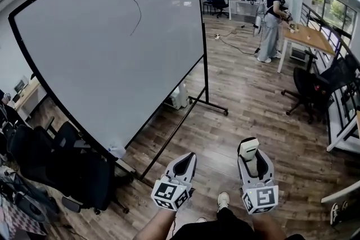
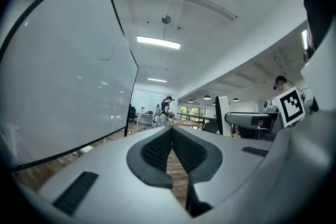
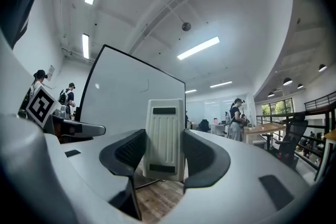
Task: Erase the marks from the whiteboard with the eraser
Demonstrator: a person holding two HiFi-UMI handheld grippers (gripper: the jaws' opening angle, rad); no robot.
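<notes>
A large white whiteboard with a thin black frame (image 1: pixel 112 48) stands on a black rolling stand over the brown wood-plank floor (image 1: pixel 236 115), and one thin, dark, curved pen stroke (image 1: pixel 136 15) sits high on its surface, a little toward the board's right edge. The pale grey, ribbed plastic eraser (image 3: pixel 165 136) is nowhere near that stroke: it is held low, in front of the whiteboard and off past its lower right corner, well apart from the writing surface. The right gripper (image 1: pixel 248 161) has its two dark padded jaws clamped on the eraser's sides, with the eraser upright between them and sticking out above the tips. The left gripper (image 2: pixel 171 134) is level with it and nearer the whiteboard's lower corner, its jaws pressed together with nothing between them. Several black office chairs (image 1: pixel 73 166) crowd the floor below the whiteboard's left side. Beyond the whiteboard's right edge, far across the room, a person in a dark top (image 1: pixel 273 19) stands at a light wooden table (image 1: pixel 306 36), and another black office chair (image 1: pixel 309 87) stands close to that table.
</notes>
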